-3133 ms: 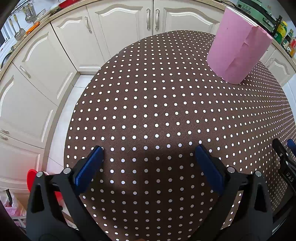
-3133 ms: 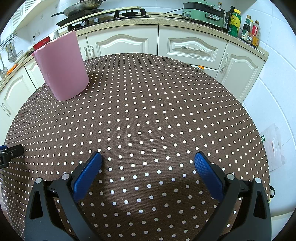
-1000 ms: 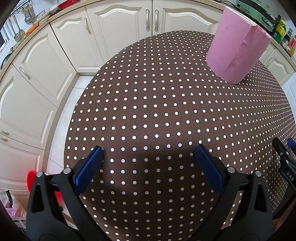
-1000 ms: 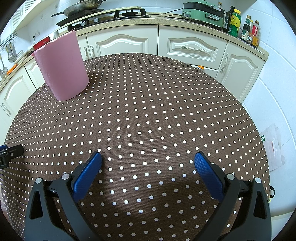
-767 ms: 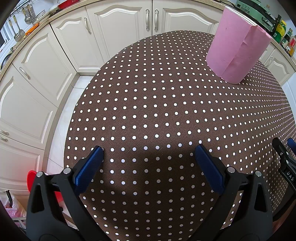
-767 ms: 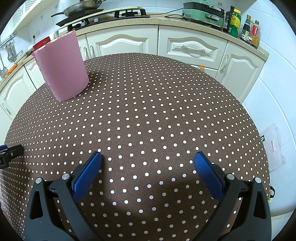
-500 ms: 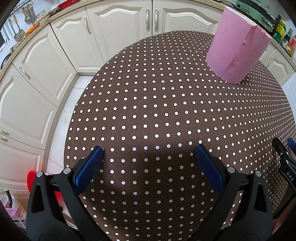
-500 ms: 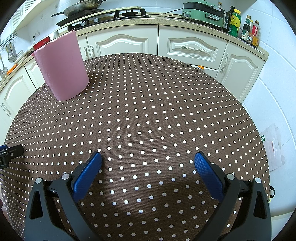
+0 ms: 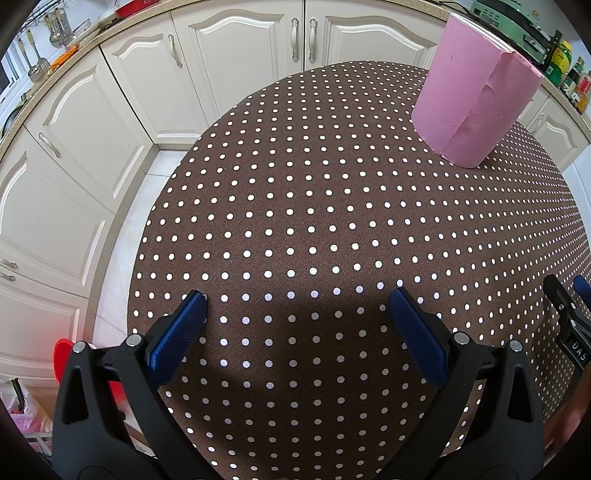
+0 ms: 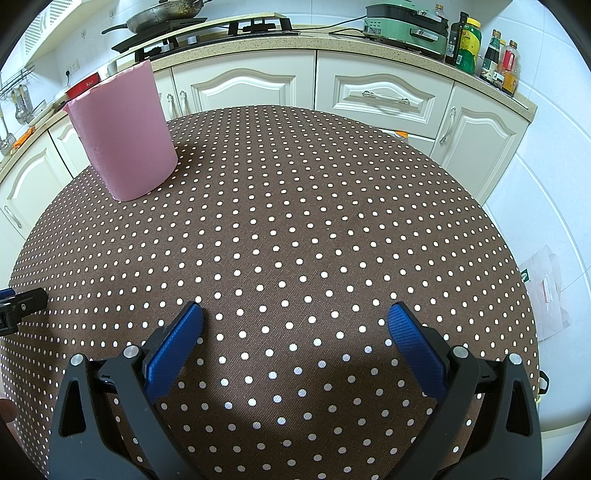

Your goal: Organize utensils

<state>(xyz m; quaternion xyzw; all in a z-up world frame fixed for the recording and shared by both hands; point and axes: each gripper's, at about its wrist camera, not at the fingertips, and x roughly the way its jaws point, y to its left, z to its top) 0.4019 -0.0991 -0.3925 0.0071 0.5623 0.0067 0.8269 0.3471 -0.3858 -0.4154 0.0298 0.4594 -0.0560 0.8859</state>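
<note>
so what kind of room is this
A home kitchen, most likely: cream panelled cabinets under a speckled stone counter, a black gas hob with a dark frying pan, and bottles of oil and sauce.

Both wrist views low over table (image 9: pixel 332 221), sharing pink cylinder (image 10: pixel 123 136).

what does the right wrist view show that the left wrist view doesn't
Only the right wrist view: the stove with a pan, and a plastic bag on the floor. Only the left wrist view: hanging utensils and a red object on the floor. Both: the pink holder, the dotted tablecloth, white cabinets, and an open, empty gripper each: right gripper, left gripper.
</note>
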